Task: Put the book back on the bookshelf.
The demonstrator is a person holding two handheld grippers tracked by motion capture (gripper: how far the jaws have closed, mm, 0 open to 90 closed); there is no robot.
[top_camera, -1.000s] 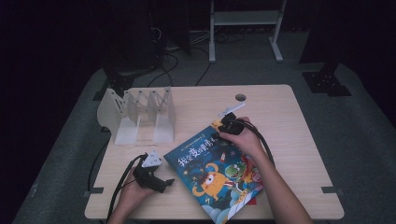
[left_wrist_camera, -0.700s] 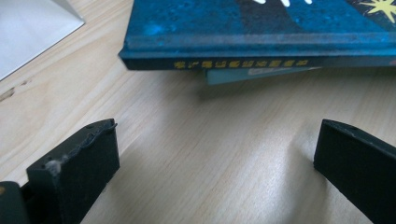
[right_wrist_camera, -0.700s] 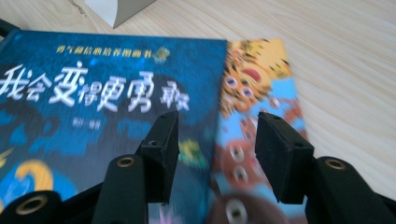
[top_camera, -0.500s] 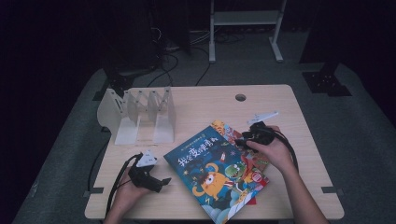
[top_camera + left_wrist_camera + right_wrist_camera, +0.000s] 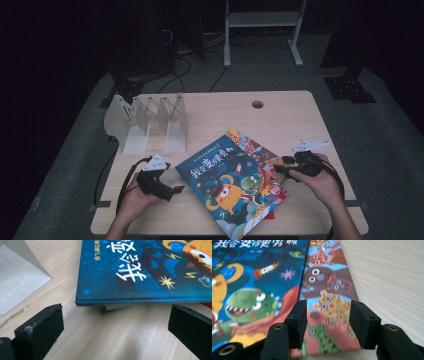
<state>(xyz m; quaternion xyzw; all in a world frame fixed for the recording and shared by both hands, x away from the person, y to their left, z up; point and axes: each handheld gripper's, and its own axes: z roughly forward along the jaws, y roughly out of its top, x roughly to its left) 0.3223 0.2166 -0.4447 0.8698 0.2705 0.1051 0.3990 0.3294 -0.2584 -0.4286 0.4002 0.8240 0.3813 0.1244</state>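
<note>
A pale wooden bench (image 5: 280,120) is being lit within a dark room. A blue picture book (image 5: 227,186) is lying flat near its front edge, stacked askew on a second book (image 5: 329,302) whose animal cover is showing at the right. The right hand-held gripper (image 5: 328,322) is being held just over that lower cover, jaws partly open and empty. The left hand-held gripper (image 5: 115,325) is being held wide open just short of the blue book's spine. A white file rack (image 5: 150,122) is standing at the far left.
</note>
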